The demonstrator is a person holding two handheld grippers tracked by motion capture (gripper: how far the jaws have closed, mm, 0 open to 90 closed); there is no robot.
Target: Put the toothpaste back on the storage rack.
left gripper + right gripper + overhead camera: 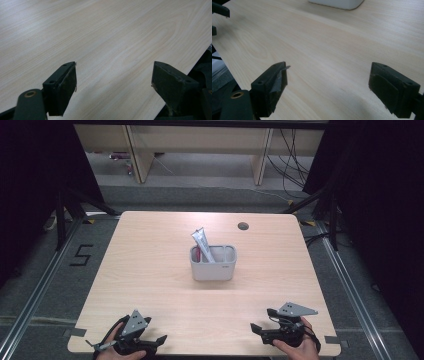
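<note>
On the wooden surface (150, 270), both tongs rest at the near edge, well apart from the holder
At the near left corner the left tongs (156, 341) stand with jaws spread wide and nothing between them; at centre, a white holder (213, 268) keeps a grey tube (203, 243) leaning upright in its left compartment; at the near right the right tongs (256, 329) gape likewise, empty

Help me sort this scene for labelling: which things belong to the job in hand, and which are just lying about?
Job in hand:
- grey holder mid-table
- silver tube leaning in its left compartment
- red item beside the tube
- left gripper, open
- right gripper, open

Just about:
- cable hole in the table
- shelving behind
</note>
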